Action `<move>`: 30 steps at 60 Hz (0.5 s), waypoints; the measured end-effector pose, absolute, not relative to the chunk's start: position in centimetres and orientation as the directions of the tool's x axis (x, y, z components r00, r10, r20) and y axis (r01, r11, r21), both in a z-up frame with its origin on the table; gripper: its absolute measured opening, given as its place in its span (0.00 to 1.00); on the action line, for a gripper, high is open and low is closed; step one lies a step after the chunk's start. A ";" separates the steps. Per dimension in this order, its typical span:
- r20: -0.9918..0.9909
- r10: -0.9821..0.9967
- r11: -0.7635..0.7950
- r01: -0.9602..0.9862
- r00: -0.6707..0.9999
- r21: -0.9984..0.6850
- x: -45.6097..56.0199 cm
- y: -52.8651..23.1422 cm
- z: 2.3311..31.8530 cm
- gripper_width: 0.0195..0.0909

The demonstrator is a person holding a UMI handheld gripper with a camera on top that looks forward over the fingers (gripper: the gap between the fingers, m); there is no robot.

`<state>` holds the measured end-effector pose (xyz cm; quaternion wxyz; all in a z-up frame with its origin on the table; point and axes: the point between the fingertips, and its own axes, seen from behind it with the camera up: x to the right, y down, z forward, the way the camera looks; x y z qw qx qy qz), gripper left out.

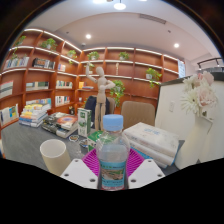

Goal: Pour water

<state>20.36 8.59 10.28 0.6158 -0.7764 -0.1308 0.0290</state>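
I have the water bottle point(112, 152) clenched between my two fingers point(78, 172), both magenta pads pressed against its sides, and it stands upright at twelve o'clock straight ahead of me, blue cap point(113, 122) on top. The paper cup point(54, 156) waits on the table point(25, 150) at about ten o'clock from the bottle, close beside it but not touching. As I judge it, the grasp is done and the pour itself has not begun: the bottle is not tilted, and whether the cap is loosened I cannot tell (it looks seated). Stacked books point(36, 113) lie farther off near ten o'clock. What remains is carrying the bottle over the cup and tipping it.
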 end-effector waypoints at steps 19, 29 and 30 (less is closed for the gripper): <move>0.019 0.202 -0.209 0.062 0.979 -0.976 21.1 8.4 8.3 0.16; 0.025 0.202 -0.203 0.067 0.979 -0.977 21.0 8.2 8.4 0.32; 0.026 0.200 -0.206 0.068 0.979 -0.976 21.0 8.2 8.3 0.34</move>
